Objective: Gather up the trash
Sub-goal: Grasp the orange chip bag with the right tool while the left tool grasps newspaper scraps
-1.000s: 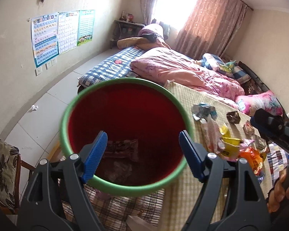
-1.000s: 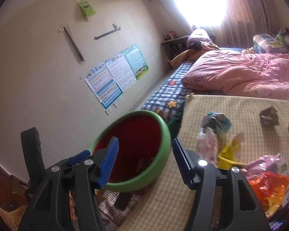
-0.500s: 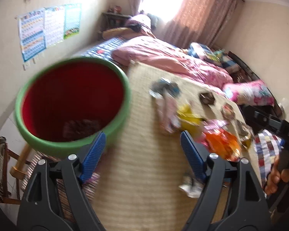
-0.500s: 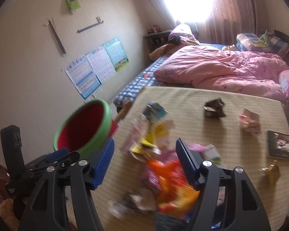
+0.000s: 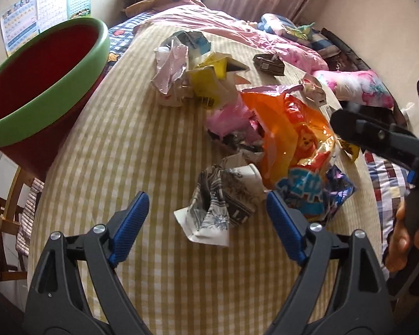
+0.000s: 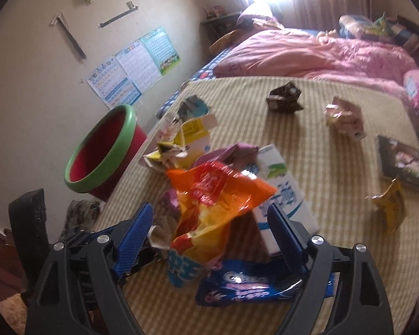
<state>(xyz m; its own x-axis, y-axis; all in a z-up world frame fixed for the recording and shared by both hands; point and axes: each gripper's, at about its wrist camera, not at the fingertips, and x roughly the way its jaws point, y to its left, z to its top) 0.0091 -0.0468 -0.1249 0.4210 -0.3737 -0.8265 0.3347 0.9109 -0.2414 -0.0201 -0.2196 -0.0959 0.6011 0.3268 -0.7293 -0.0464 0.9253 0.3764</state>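
A pile of wrappers lies on a yellow checked bed mat (image 5: 120, 150). My left gripper (image 5: 206, 217) is open, its jaws either side of a crumpled grey patterned wrapper (image 5: 218, 198). My right gripper (image 6: 212, 231) is open just above an orange snack bag (image 6: 215, 195), with a white and blue carton (image 6: 282, 195) and a blue wrapper (image 6: 248, 287) beside it. The orange bag also shows in the left wrist view (image 5: 287, 128). A red bin with a green rim (image 5: 33, 83) stands off the mat's left edge, also in the right wrist view (image 6: 103, 150).
A yellow carton (image 5: 209, 81), a silver wrapper (image 5: 170, 67) and a dark crushed carton (image 6: 285, 97) lie farther up the mat. A pink quilt (image 6: 307, 53) covers the bed beyond. A yellow wrapper (image 6: 391, 203) and a dark booklet (image 6: 402, 162) lie at the right.
Both grippers have swung away from the red bin, rightward and down onto the trash pile. The bin has moved from centre to the left of both views. Both stay open.
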